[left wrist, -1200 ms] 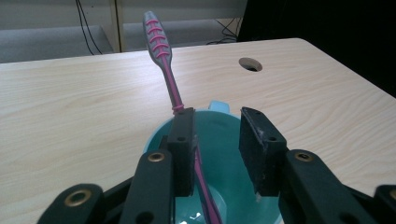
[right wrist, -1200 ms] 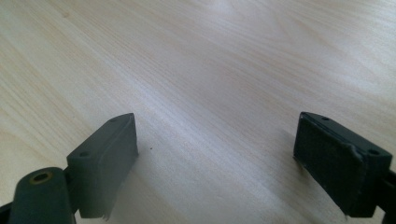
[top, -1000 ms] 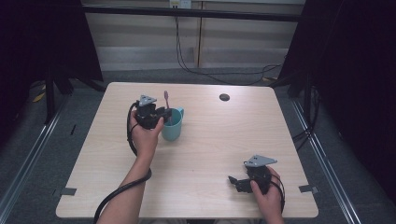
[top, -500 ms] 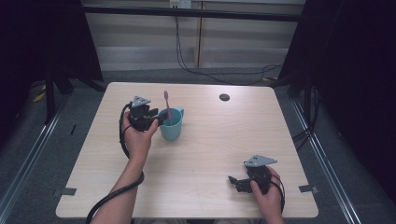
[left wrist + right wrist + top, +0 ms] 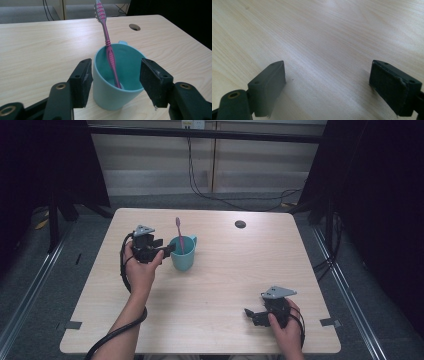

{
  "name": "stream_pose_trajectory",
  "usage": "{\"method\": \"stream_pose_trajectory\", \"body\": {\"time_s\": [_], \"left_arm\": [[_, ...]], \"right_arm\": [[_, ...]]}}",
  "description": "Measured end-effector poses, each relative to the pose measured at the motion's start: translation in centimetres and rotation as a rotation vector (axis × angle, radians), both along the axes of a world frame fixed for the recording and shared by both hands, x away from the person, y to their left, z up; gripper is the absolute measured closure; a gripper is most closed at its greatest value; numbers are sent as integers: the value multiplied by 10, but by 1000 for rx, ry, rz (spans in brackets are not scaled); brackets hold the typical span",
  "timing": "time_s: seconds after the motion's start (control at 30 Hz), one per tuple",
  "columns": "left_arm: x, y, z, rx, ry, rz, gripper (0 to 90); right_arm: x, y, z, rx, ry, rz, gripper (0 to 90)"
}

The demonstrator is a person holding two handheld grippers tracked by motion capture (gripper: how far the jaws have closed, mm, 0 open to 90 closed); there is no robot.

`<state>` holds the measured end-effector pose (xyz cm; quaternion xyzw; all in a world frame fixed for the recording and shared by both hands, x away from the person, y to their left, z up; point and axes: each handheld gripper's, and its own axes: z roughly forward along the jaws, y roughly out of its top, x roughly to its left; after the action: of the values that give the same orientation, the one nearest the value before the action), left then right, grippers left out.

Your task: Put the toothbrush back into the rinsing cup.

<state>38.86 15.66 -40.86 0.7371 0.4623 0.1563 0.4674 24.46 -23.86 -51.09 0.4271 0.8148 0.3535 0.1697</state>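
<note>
Two black jaws of the left gripper (image 5: 115, 82) stand on either side of the teal cup (image 5: 117, 77), and they have just been opening. In the left gripper view one pad lies just beside the cup's near wall on one side, while the other pad (image 5: 152, 83) stands a little clear of the rim on the opposite side, so the cup sits between the jaws without being squeezed. Leaning inside the cup is a pink toothbrush (image 5: 108, 47), its handle end down on the cup's floor and its bristled head rising well above the rim. From the high view the left gripper (image 5: 167, 249) reaches in from the cup's (image 5: 183, 254) left, with the toothbrush (image 5: 178, 232) sticking up out of it and the cup's handle on the far right side. The cup stands upright on the wooden table (image 5: 225, 285), in its left half toward the far edge. Well apart, near the front right corner, the right gripper (image 5: 252, 315) rests low over bare wood, its jaws spread wide with nothing between them. A small dark hole (image 5: 240, 224) lies in the tabletop near the far edge.
</note>
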Motion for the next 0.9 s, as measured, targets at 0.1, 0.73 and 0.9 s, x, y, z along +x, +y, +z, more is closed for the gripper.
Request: {"method": "stream_pose_trajectory", "body": {"time_s": [0.1, 0.73, 0.9], "left_arm": [[-1, 1, 0, -6, 7, -5, 406], [-14, 13, 1, 11, -5, -8, 356], [-17, 15, -2, 22, 2, -5, 343]], "right_arm": [[0, 0, 0, 0, 0, 0, 129], [0, 0, 0, 1, 1, 0, 129], [0, 0, 0, 1, 1, 0, 129]]}}
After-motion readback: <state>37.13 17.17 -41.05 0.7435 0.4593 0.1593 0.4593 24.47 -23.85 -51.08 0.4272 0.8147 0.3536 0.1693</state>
